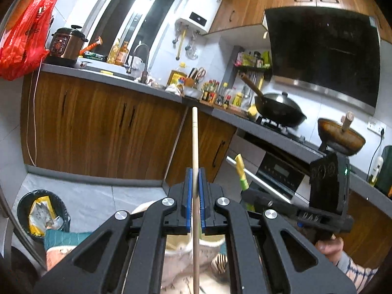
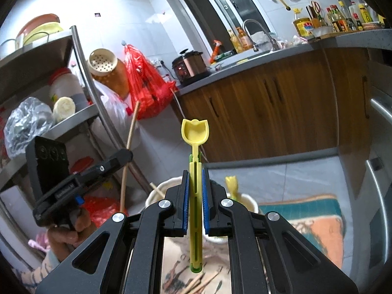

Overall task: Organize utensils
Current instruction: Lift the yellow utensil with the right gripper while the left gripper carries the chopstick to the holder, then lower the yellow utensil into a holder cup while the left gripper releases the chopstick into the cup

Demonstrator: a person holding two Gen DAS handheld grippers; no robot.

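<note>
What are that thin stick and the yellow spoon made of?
Stick: probably wood or bamboo, pale tan, matte, uncoated-looking. Spoon: looks like moulded plastic, uniform bright yellow, smooth with slight sheen, slotted handle with green trim.

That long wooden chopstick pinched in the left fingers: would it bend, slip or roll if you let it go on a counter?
The chopstick looks stiff: it juts straight out from the left gripper with no visible droop. It is thin, so probably light. Its smooth round shaft, pinched only by narrow blue fingers, might pivot or slip, and would likely roll on a flat counter.
</note>
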